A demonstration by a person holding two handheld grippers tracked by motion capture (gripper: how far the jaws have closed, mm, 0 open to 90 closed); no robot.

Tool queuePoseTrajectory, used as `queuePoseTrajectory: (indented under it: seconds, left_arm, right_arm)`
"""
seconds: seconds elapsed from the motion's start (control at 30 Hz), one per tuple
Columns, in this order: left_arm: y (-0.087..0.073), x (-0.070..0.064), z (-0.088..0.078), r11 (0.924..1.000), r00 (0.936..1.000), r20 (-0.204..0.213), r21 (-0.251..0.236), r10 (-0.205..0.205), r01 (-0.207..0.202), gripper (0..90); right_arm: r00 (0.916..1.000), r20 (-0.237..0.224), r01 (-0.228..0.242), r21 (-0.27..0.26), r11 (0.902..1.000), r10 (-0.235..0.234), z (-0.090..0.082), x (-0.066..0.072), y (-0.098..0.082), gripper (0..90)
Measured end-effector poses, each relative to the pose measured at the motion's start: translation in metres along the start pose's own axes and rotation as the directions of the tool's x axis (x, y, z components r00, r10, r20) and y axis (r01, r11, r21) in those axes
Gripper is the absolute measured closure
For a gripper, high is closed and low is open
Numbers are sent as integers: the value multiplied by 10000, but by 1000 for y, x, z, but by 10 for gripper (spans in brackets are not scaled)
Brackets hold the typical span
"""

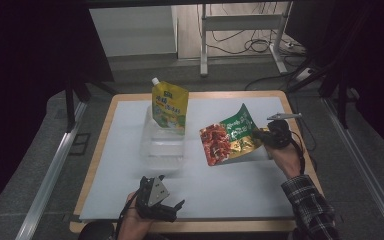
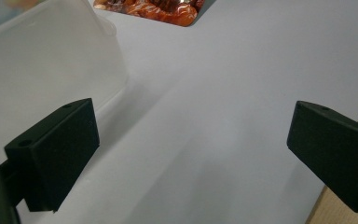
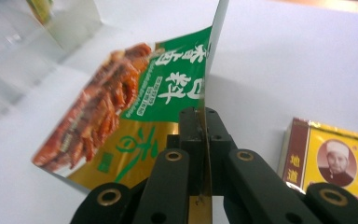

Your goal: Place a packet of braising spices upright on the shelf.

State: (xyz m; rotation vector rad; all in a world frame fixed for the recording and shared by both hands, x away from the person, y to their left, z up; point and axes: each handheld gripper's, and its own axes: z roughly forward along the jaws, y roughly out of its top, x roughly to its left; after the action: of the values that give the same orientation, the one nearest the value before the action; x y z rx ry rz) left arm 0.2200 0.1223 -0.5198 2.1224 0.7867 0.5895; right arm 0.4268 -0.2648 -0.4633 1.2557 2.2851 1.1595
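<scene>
Right of the table's (image 1: 130, 165) middle, the right gripper (image 1: 266, 138) has its fingers (image 3: 189, 140) clamped tight on one edge of the green-and-red snack pouch (image 1: 228, 138); in the right gripper view the foil edge sits pinched between both pads. Pouch is lifted off the table, tilted, hanging out to the left of the grip toward the clear plastic container (image 1: 163, 142).

Risks, judged: grip is on a thin edge only, so the pouch could swing or slide out if the hand jerks; floppy free end may catch the container rim or bump the yellow spout pouch (image 1: 169, 106) standing upright at the container's far end and tip it. Red-and-yellow packet (image 3: 328, 156) lies flat on the table just beside the right gripper, could be nudged if the hand drops.

Pose: right forearm comes in from the bottom right, plaid sleeve, wrist bent so the gripper points left and roughly level. Left gripper (image 1: 161, 199) rests low near the table's near edge, fingers (image 2: 56, 149) wide apart, nothing between them, aimed at the container's near corner (image 2: 51, 56).
</scene>
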Motion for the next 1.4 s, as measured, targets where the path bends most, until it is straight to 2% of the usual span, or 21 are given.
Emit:
queuePoseTrajectory:
  seconds: [0.33, 0.7, 0.73, 0.93, 1.13, 1.4]
  left_arm:
    - [0, 0, 0, 10000, 10000, 2, -17, 3, -3, 22]
    - [0, 0, 0, 10000, 10000, -3, -13, -7, 7, 22]
    - [0, 1, 0, 10000, 10000, -5, -9, 11, -11, 22]
    - [0, 1, -1, 10000, 10000, 14, -36, 19, -19, 22]
    - [0, 1, -1, 10000, 10000, -6, -12, 51, -51, 23]
    - [0, 2, -2, 9999, 10000, -6, -66, -84, 84, 23]
  right_arm:
    - [9986, -304, 410, -402, 9984, -423, -14, 15, 24, 889]
    - [9952, -510, 799, -594, 9950, -830, -20, 28, 47, 890]
    - [9937, -497, 976, -635, 9932, -1008, -21, 32, 53, 890]
    - [9884, -617, 1341, -698, 9885, -1384, -23, 46, 71, 890]
    - [9848, -816, 1474, -750, 9862, -1534, -24, 57, 84, 891]
    - [9707, -1195, 1982, -926, 9758, -2085, -30, 72, 100, 891]
